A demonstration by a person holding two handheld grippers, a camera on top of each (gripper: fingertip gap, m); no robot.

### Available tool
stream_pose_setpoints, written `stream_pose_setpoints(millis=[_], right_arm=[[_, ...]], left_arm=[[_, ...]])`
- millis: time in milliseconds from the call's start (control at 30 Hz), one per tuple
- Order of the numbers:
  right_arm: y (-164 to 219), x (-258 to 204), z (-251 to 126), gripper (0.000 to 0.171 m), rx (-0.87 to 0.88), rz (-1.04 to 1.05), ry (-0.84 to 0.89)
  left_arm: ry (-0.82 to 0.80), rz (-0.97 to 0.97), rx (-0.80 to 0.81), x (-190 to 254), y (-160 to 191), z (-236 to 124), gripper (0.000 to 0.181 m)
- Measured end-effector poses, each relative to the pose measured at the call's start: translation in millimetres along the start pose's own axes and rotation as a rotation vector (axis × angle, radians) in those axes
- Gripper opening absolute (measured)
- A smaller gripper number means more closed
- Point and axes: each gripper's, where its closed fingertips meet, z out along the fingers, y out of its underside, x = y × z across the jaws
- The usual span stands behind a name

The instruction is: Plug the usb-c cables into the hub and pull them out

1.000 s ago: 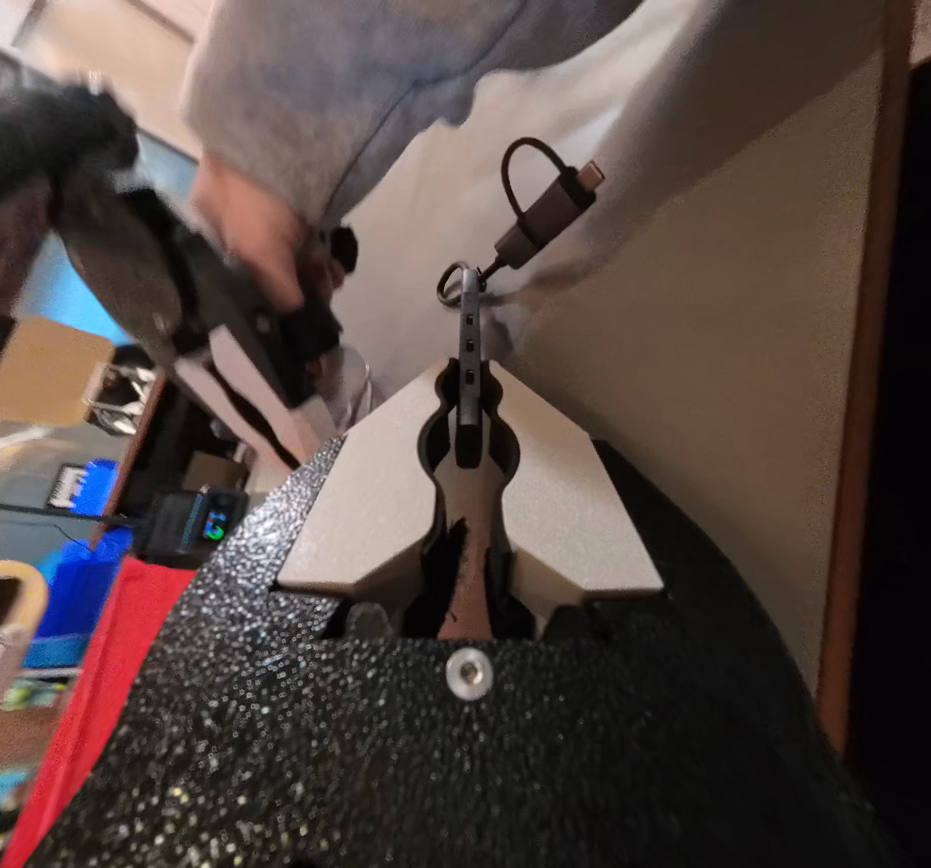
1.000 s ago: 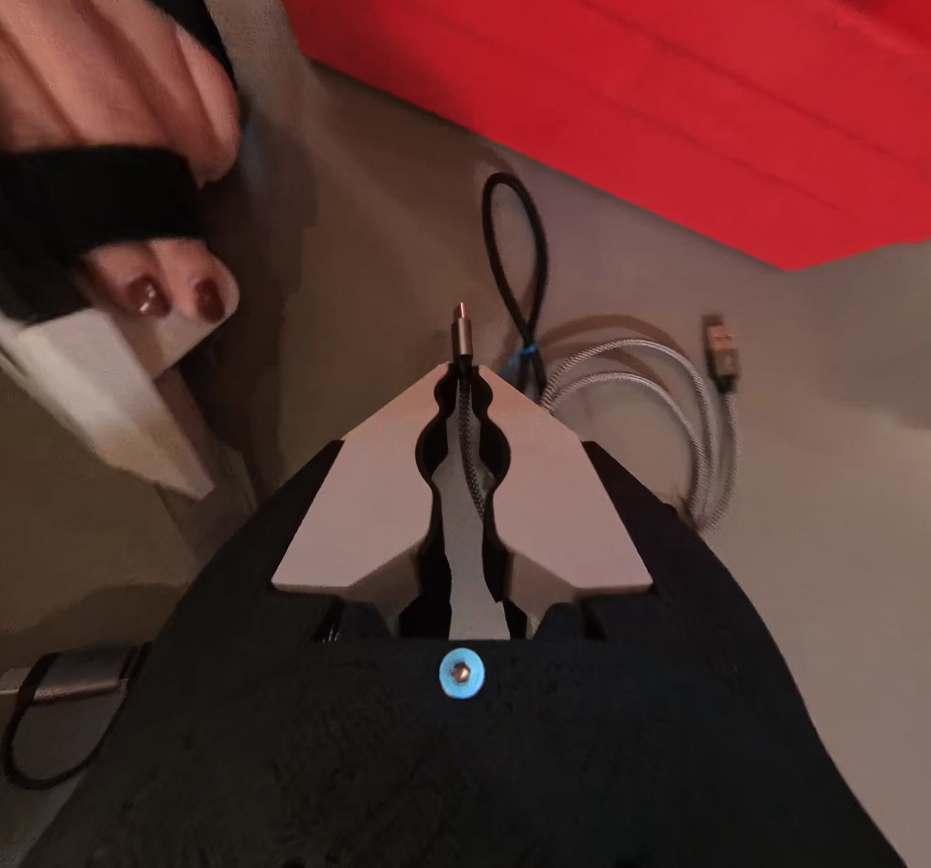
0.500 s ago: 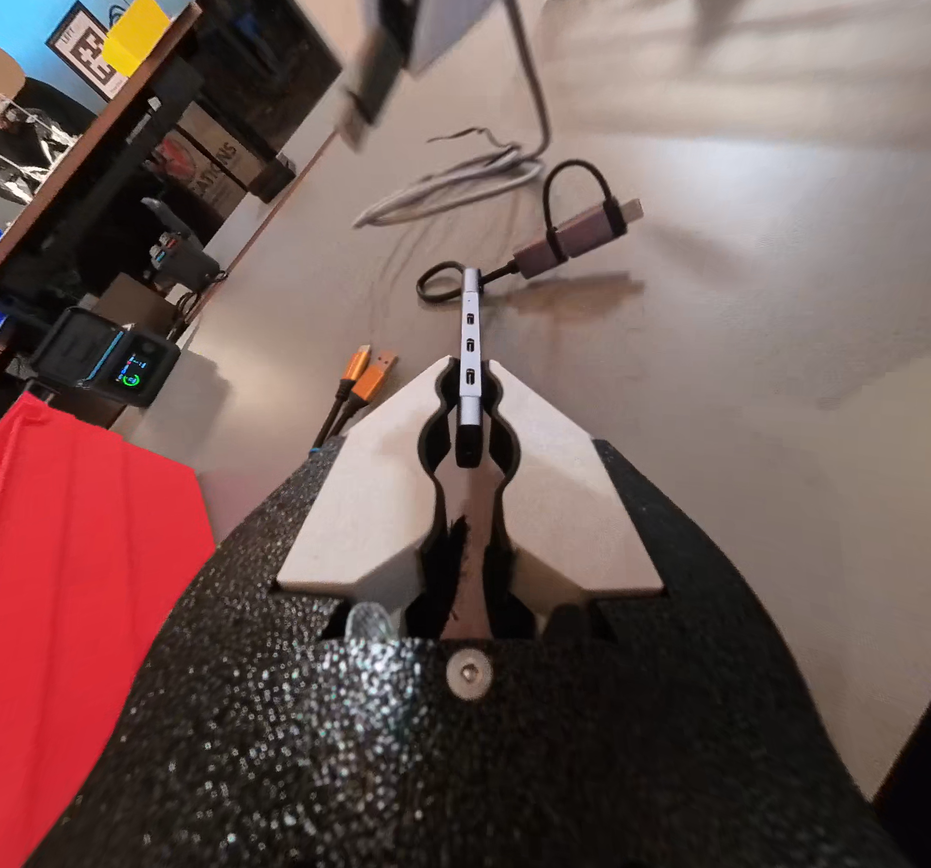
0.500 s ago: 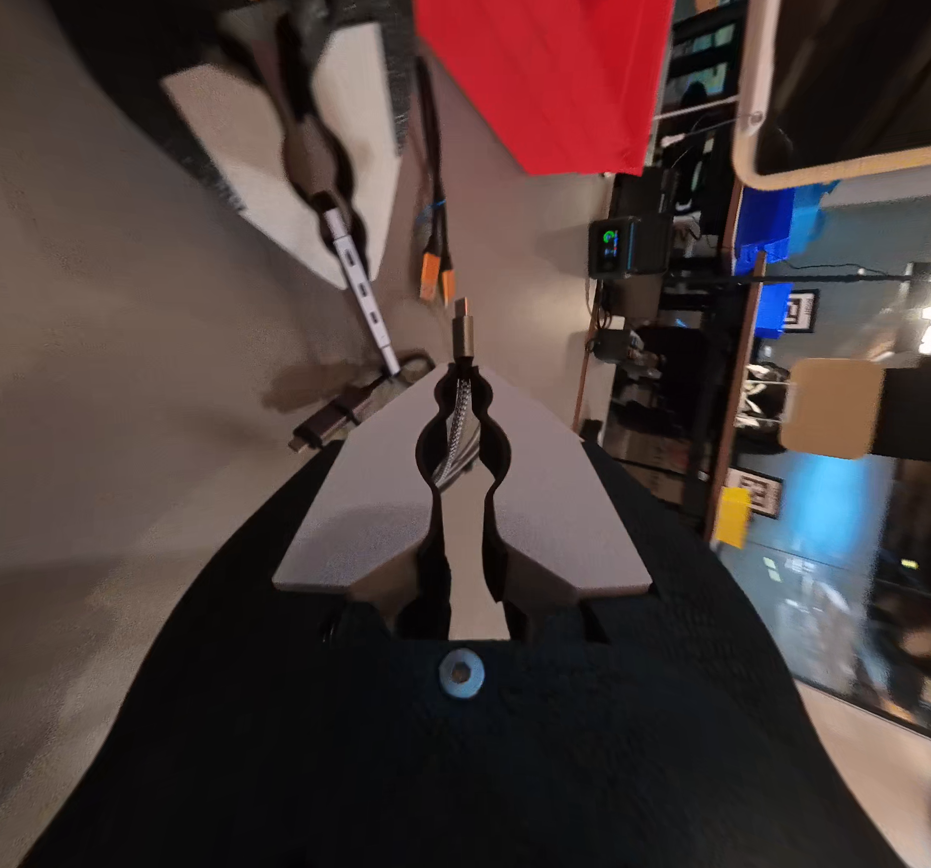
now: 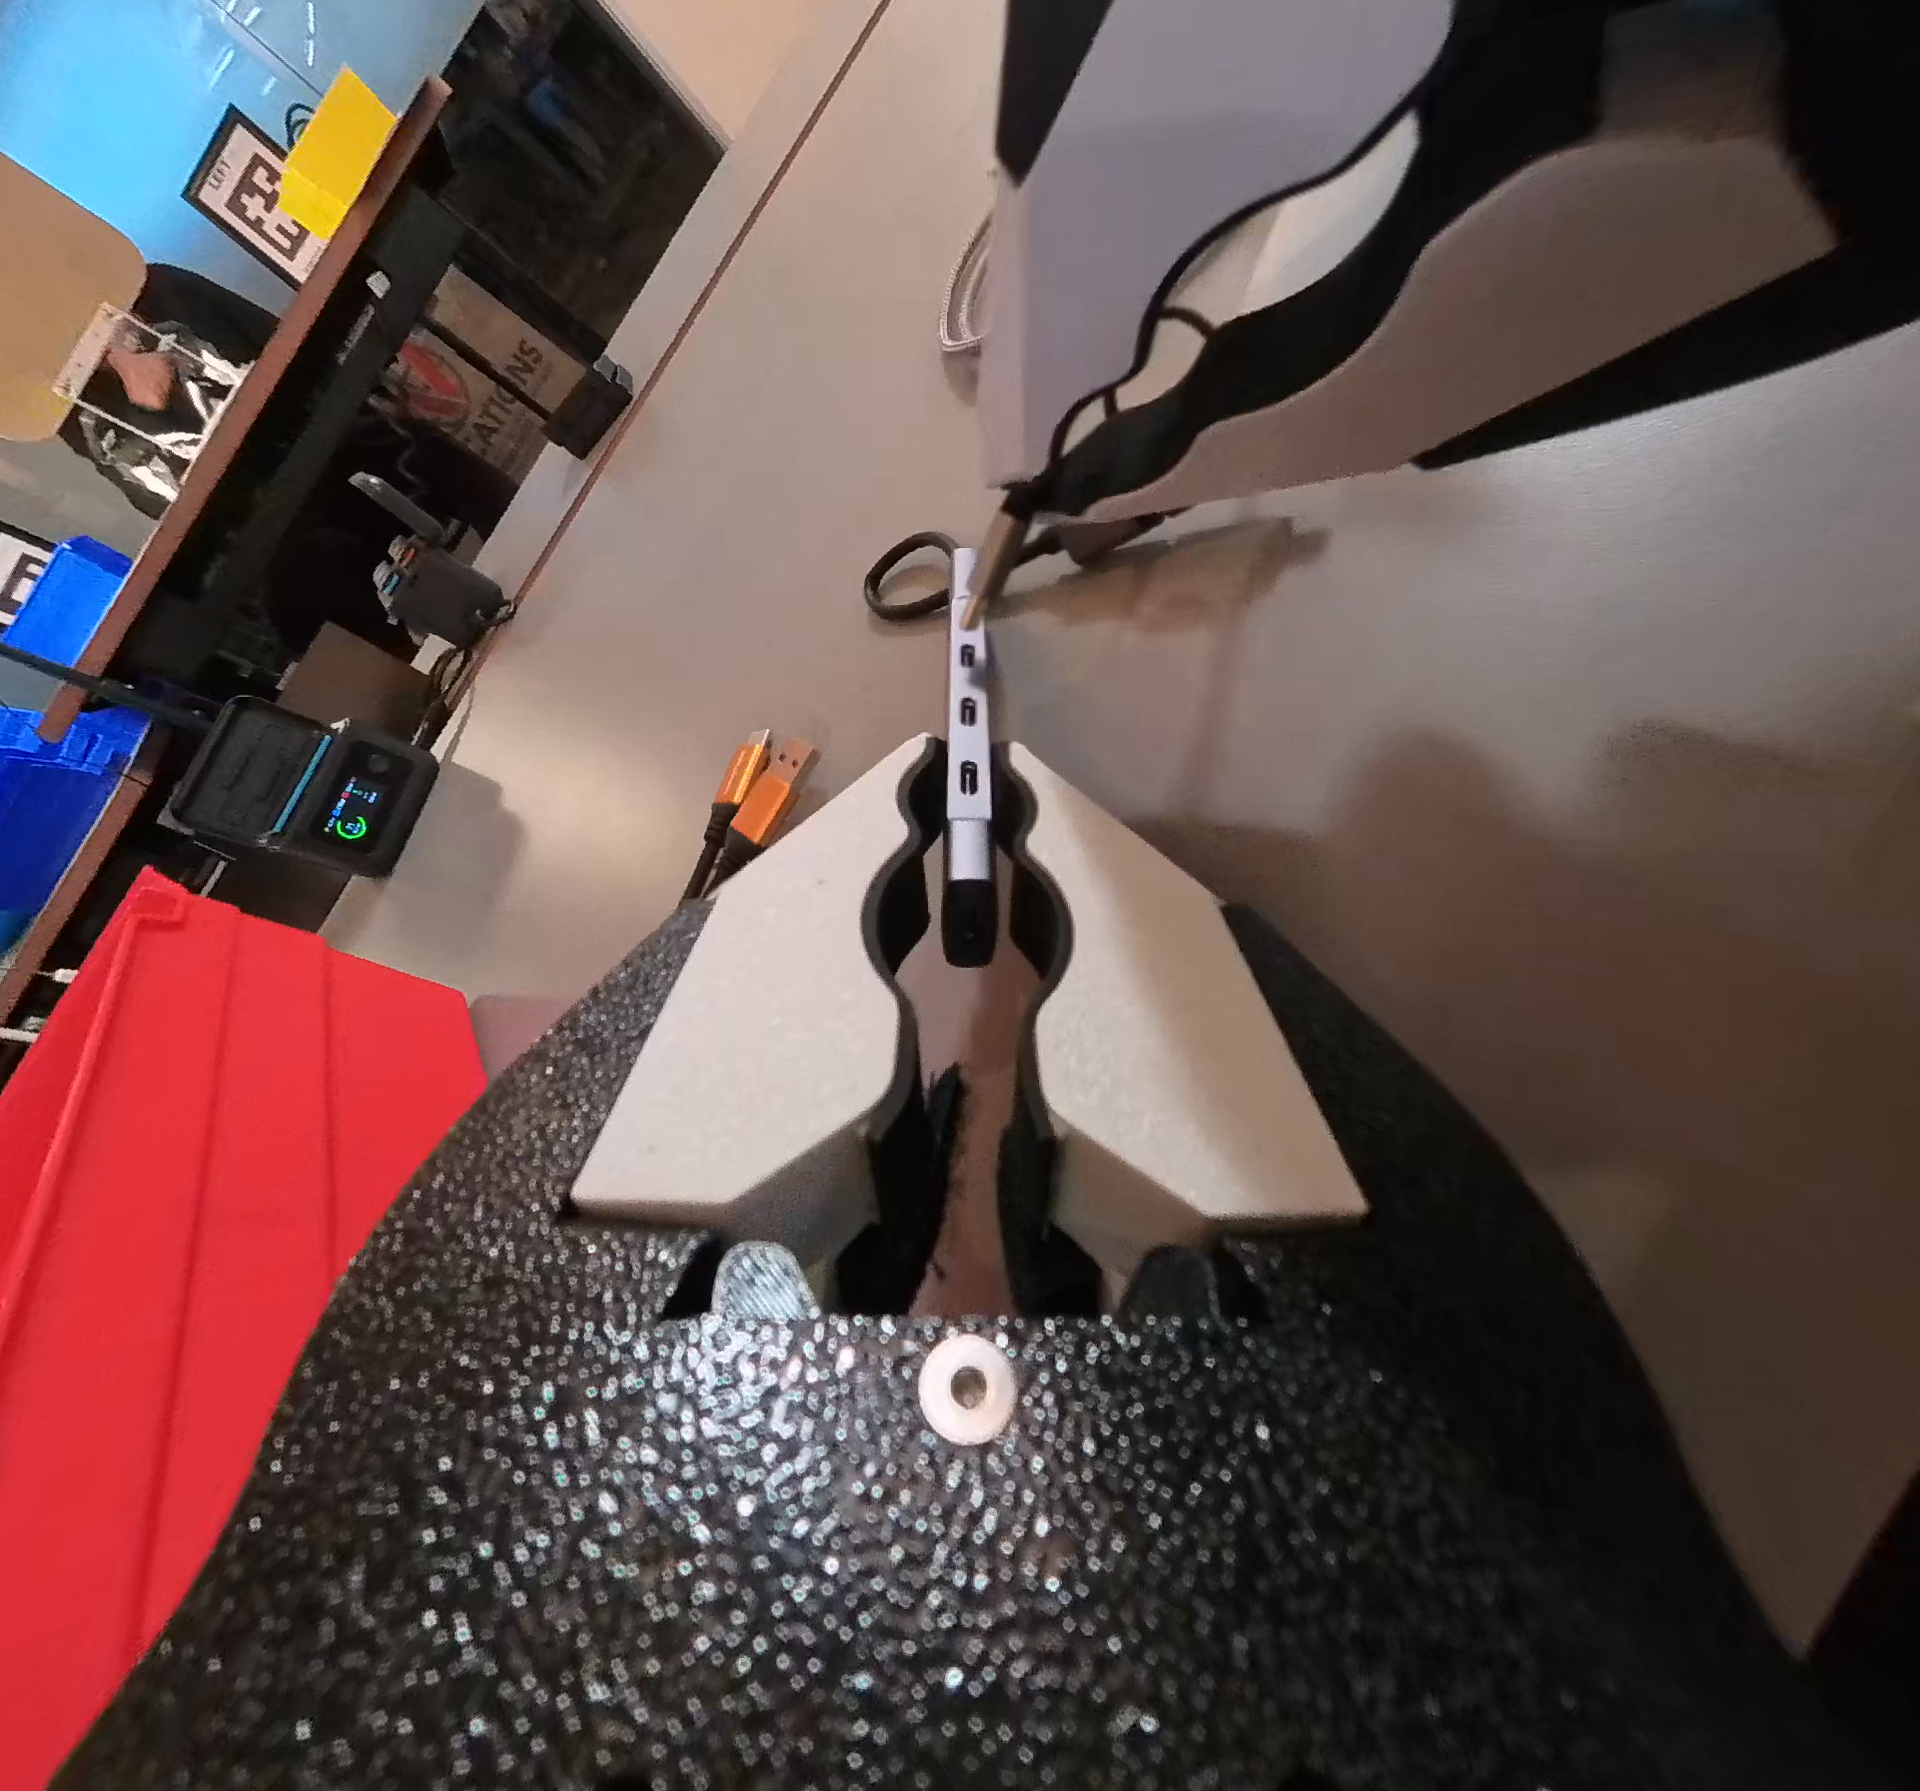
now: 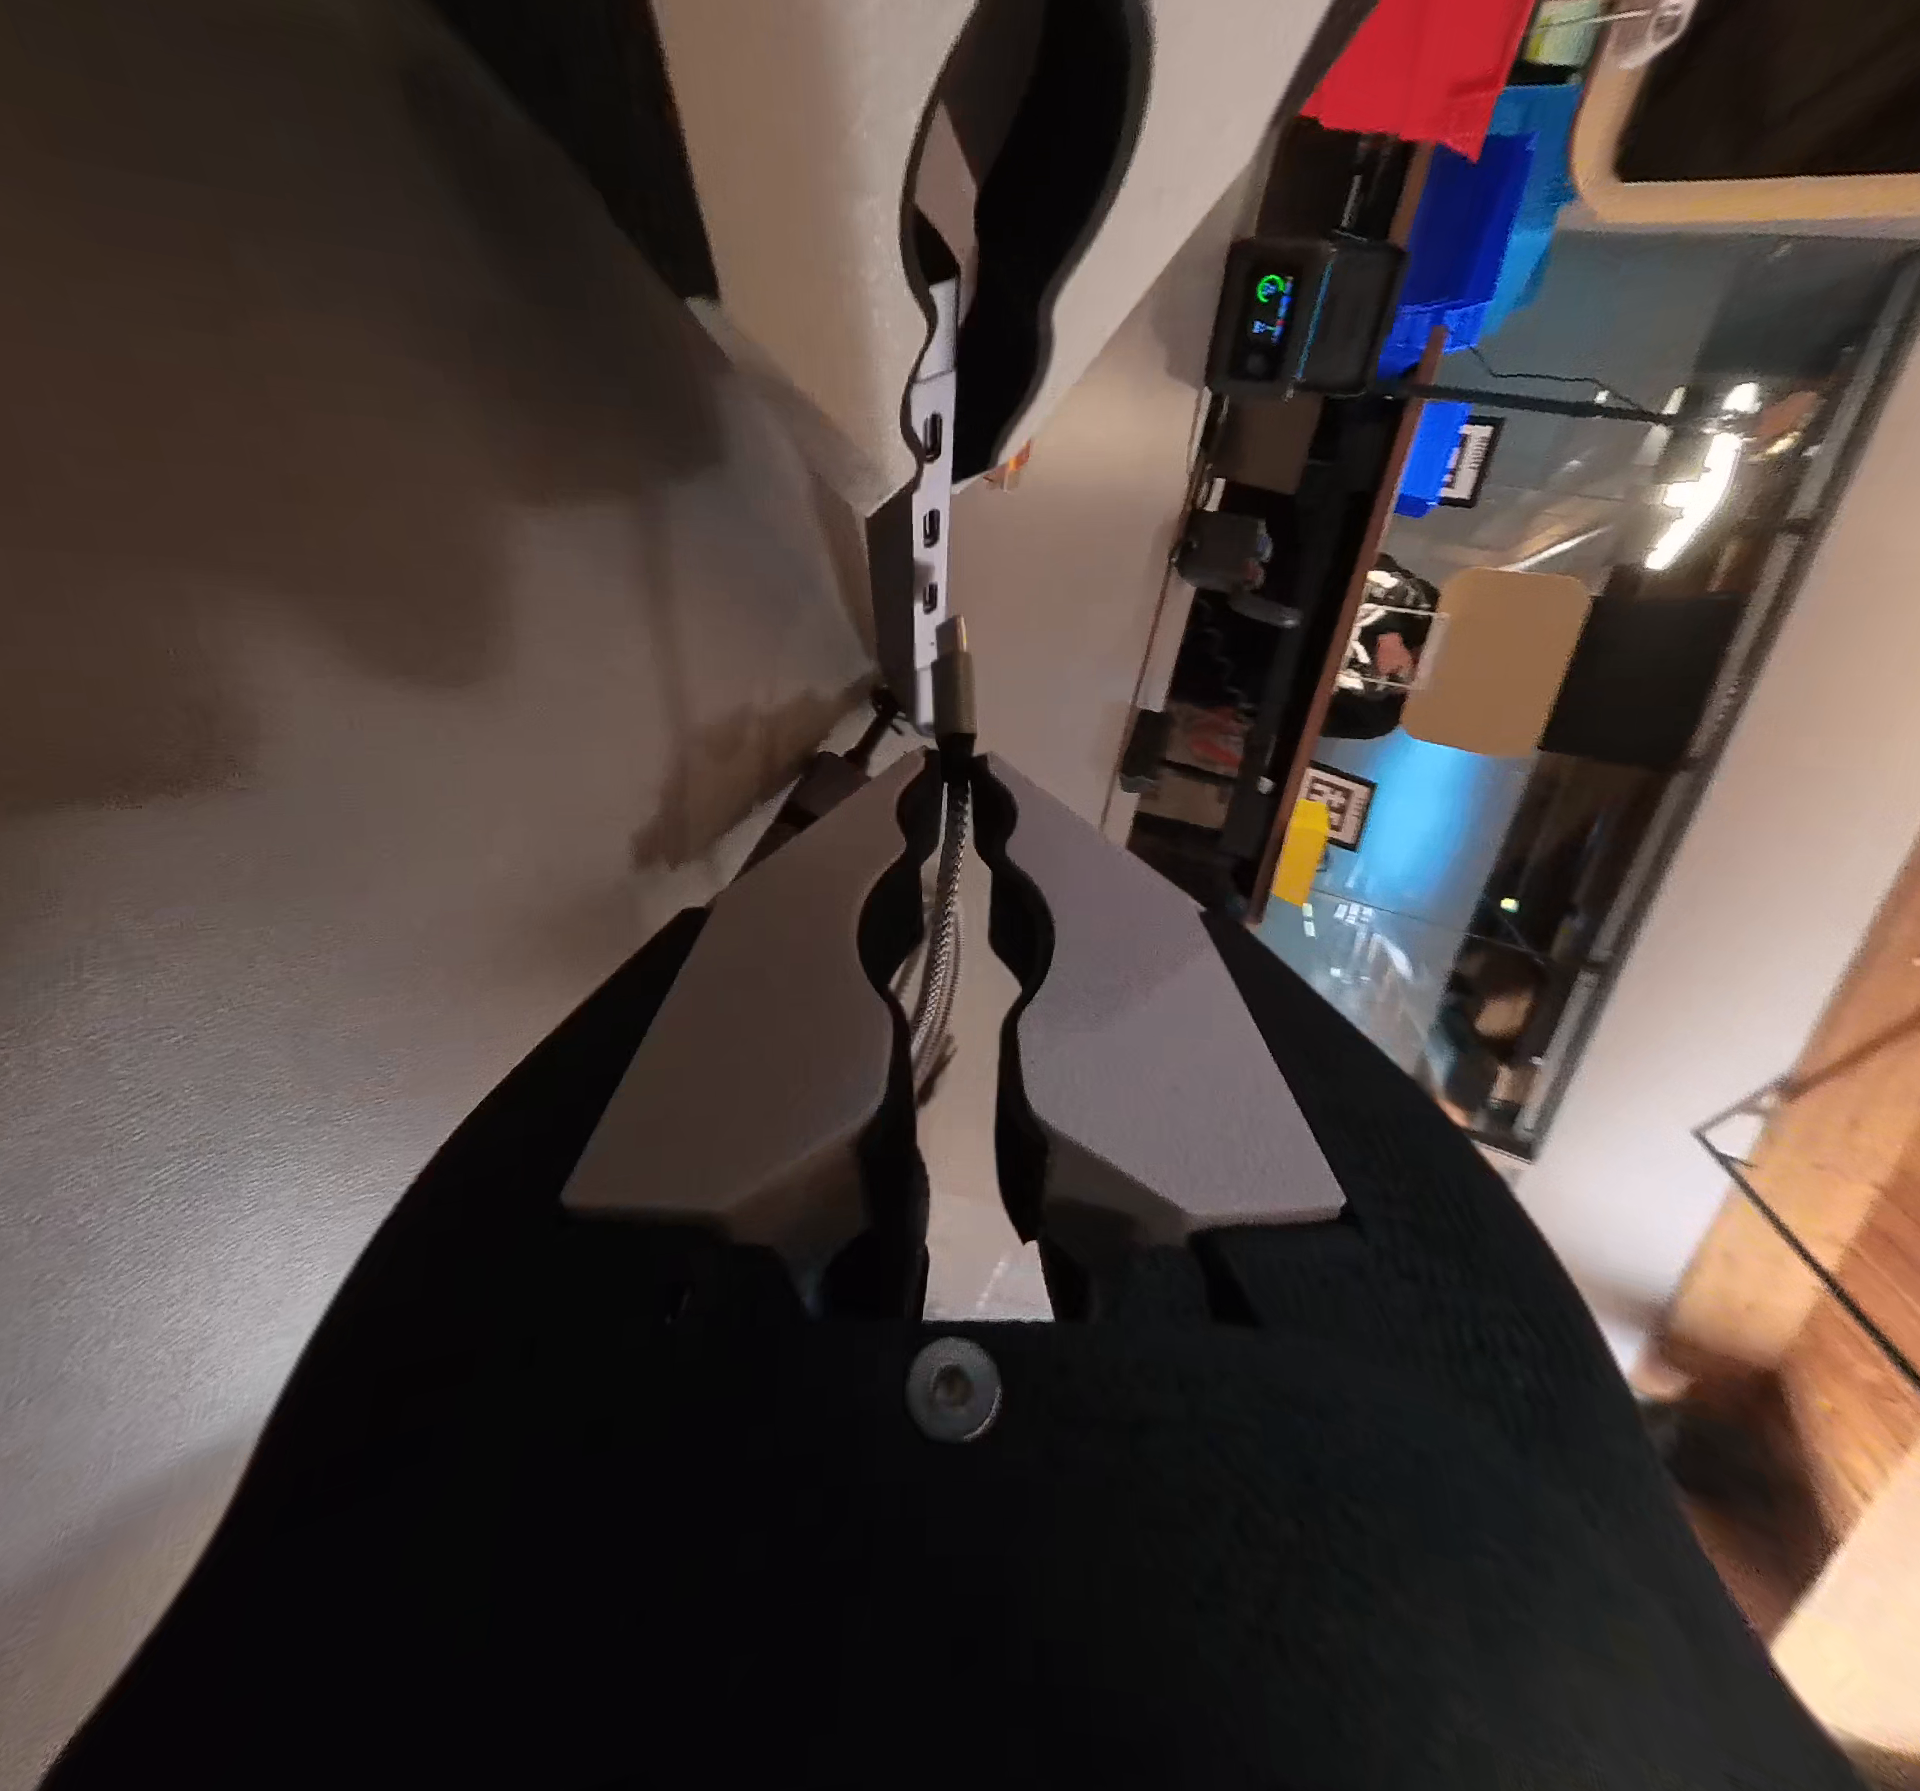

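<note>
Plug (image 6: 954,666) now at hub (image 5: 970,702); seating unclear

Left gripper (image 5: 971,775) body: my black housing, coarse and speckled with glittering flecks, widening toward the near edge.
Left fingers (image 5: 790,993): two pale beige wedge blocks with wavy, scalloped inner edges lined in black.
Left screw (image 5: 968,1408): a whitish round washer on the centre line, near the finger bases; a small translucent ribbed part sits just left of it.
Right gripper (image 6: 956,765) body: my matte black housing, smoother in texture.
Right fingers (image 6: 1132,1014): grey-beige wedges, same scalloped black-lined inner edges.
Right screw (image 6: 953,1389): a dull metal hex-socket head, centred near the finger bases.
</note>
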Motion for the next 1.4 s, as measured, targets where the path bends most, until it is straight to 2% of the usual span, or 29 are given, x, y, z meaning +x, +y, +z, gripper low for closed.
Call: stream_pose_setpoints(millis=[600,733,867,1100,1267,1400], right_arm=[[-1,1,2,0.003,-0.058,-0.292,0.126],[-2,2,-2,0.003,-0.045,-0.367,0.176],[-4,2,-6,0.002,-0.022,-0.436,0.216],[-21,1,-17,0.003,0.052,-0.433,0.222],[-15,1,-16,0.003,0.076,-0.393,0.191],[-1,-1,-12,0.003,0.026,-0.399,0.155]], left_arm=[[0.008,0.017,-0.022,3,-2,0,0.007],[-0.027,0.129,-0.074,4,-5,-2,0.007],[-0.023,0.160,-0.104,4,-7,-5,0.007],[-0.037,0.277,-0.166,8,-9,-6,0.007],[-0.019,0.249,-0.144,9,-10,-6,0.007],[-0.027,0.255,-0.191,6,-1,-5,0.007]])
